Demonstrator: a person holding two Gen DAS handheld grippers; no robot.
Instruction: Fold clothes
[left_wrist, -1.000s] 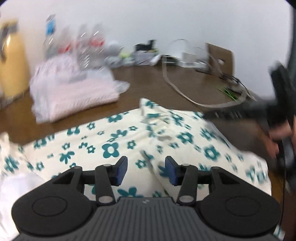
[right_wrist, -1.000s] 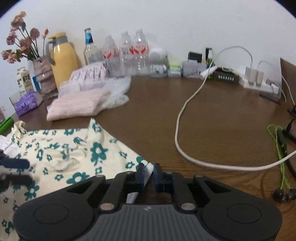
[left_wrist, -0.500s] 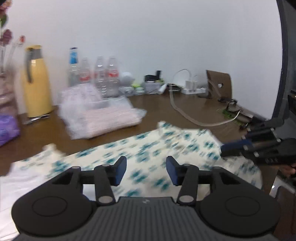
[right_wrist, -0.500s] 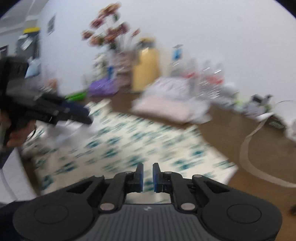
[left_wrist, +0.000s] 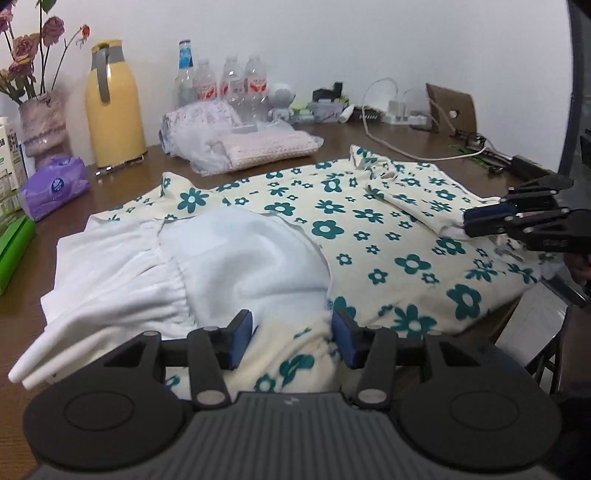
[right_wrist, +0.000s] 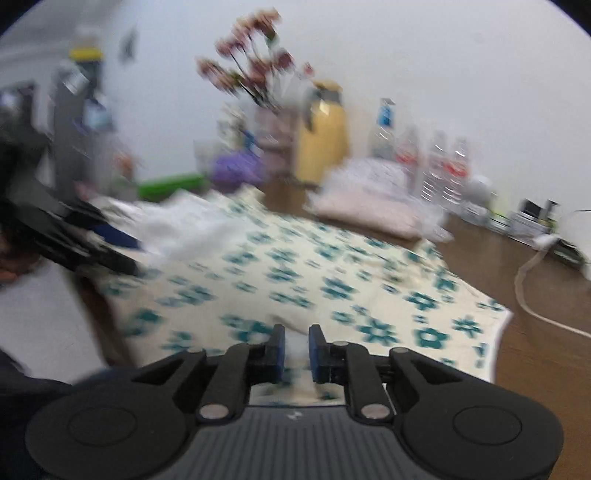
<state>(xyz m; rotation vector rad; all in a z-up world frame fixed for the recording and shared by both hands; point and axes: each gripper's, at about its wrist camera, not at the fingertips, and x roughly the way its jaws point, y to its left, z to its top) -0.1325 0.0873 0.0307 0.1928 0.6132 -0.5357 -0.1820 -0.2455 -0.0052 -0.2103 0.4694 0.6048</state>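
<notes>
The garment (left_wrist: 369, 229) lies spread on the bench (left_wrist: 332, 136), its lining (left_wrist: 207, 258) turned out at 9 o'clock. Behind it, at 12, sits a bagged cloth pile (left_wrist: 255, 146), with bottles (left_wrist: 229, 83) behind that by the wall. At 10 stand a flask (left_wrist: 114, 107) and a vase (left_wrist: 42, 122), tissues (left_wrist: 55, 186) before them. A cable (left_wrist: 399, 147) runs at 1 o'clock.

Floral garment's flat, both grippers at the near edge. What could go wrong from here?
The floral garment overhangs the table edge; a careless tug could slide it off. The opening right gripper may drop the hem between its jaws. A far fold might sweep the white cable.
</notes>
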